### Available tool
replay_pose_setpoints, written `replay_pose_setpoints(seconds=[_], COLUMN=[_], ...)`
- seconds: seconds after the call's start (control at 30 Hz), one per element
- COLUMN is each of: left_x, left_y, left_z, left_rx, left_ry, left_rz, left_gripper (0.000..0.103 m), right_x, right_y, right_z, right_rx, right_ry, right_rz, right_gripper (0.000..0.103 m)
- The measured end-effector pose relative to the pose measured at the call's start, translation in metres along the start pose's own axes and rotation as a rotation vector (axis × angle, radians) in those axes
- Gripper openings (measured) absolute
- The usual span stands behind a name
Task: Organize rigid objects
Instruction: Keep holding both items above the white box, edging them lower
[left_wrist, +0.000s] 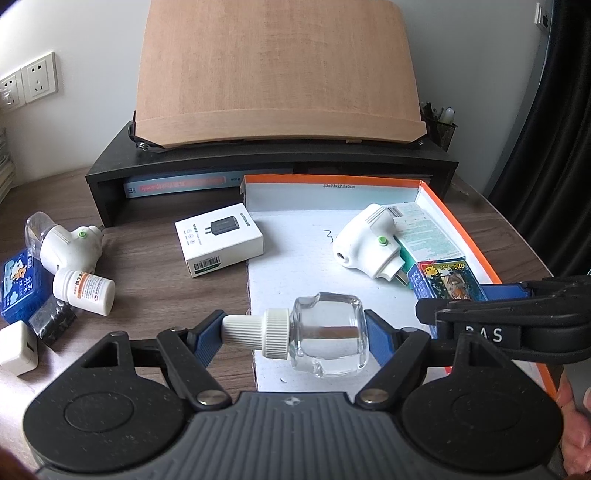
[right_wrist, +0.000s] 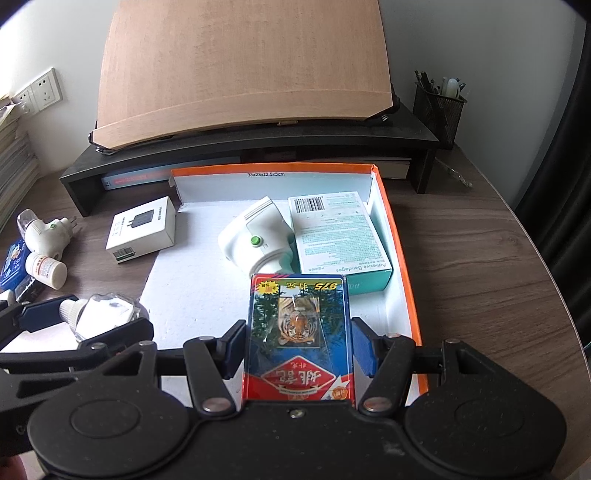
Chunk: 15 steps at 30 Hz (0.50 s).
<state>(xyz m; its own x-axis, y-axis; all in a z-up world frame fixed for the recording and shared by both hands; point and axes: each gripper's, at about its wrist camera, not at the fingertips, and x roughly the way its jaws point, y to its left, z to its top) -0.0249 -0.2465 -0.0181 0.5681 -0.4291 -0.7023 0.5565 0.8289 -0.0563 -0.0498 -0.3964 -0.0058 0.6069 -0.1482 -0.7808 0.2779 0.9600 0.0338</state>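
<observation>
My left gripper (left_wrist: 293, 336) is shut on a clear glass bottle (left_wrist: 328, 332) with a white ribbed cap, held end to end over the near left edge of the orange-rimmed box lid (left_wrist: 461, 229). The same bottle (right_wrist: 103, 314) shows at the left of the right wrist view. My right gripper (right_wrist: 299, 347) is shut on a blue and red card pack (right_wrist: 299, 332) with a tiger picture, low over the lid's (right_wrist: 402, 266) near right part. Inside the lid lie a white plug-in heater (right_wrist: 255, 236) with a green button and a teal bandage box (right_wrist: 340, 236).
On the wooden desk left of the lid lie a white charger box (left_wrist: 219, 240), a second white plug-in heater (left_wrist: 66, 243), a white pill bottle (left_wrist: 85, 291), a blue pack (left_wrist: 18, 284) and a white cube plug (left_wrist: 16, 347). A black monitor riser (left_wrist: 273, 158) stands behind.
</observation>
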Motion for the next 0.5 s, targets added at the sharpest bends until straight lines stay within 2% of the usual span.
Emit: replay_pose_setpoints(seconds=[0.5], left_x=[0.0018], left_y=[-0.002], left_z=[0.0038], left_rx=[0.026], left_ry=[-0.014], left_rz=[0.006], left_gripper=[0.08], right_x=[0.0023], right_y=[0.0012], right_z=[0.0015], right_rx=[0.003], right_ry=[0.003], right_rz=[-0.003], right_gripper=[0.071])
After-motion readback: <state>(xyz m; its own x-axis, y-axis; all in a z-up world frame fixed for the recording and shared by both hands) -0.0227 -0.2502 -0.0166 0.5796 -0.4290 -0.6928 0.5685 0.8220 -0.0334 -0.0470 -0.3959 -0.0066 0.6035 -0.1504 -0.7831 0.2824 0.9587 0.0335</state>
